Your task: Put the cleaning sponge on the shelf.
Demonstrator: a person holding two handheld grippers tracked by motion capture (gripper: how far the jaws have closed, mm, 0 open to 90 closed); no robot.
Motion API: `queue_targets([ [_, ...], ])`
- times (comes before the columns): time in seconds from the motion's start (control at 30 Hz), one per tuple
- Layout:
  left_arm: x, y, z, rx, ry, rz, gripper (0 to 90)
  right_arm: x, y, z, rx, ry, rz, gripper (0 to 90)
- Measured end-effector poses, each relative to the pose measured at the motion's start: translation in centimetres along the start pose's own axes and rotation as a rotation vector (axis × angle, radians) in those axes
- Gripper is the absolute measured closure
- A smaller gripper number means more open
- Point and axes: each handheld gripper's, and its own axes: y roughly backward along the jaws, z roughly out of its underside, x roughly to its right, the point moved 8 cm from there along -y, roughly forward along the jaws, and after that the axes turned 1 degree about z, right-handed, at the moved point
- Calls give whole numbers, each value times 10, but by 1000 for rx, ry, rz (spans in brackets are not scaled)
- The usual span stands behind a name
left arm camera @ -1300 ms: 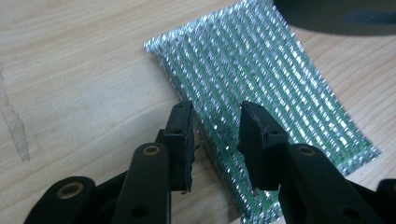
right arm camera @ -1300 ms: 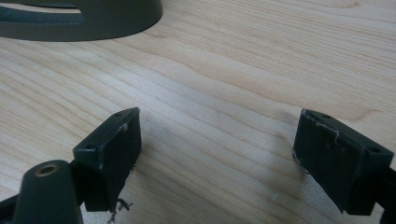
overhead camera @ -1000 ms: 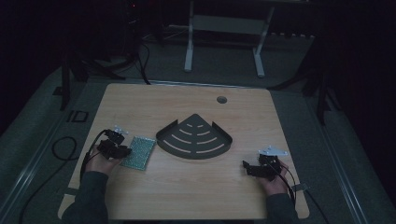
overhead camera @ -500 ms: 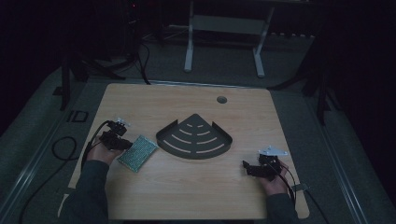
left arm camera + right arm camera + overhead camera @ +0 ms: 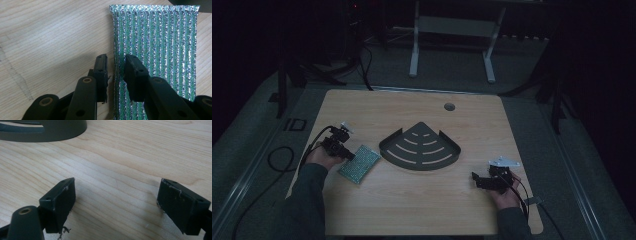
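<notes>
Both grippers low; left gripper [image 5: 115, 75] pinches scouring cloth [image 5: 160, 47].

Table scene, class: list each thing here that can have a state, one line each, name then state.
Green scouring pad: flat on the table, its edge between the left gripper's jaws.
Left gripper: jaws closed on the pad's edge.
Right gripper: jaws wide open, holding nothing, above bare wood.
Dark corner shelf: lying flat, untouched.
</notes>
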Motion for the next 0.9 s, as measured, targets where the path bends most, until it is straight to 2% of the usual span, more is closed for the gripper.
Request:
queue_targets([
  [0.4,-2,-2,-1,-39,16,37,696,0,0,0,0,0,0,147],
  [0.7,1,-5,-3,-78,21,74,801,0,0,0,0,-1,1,147],
  [0.8,1,-5,-3,-86,38,84,817,0,0,0,1,-1,1,147],
  [0.9,0,-5,-3,-88,33,87,836,0,0,0,1,-1,2,147],
])
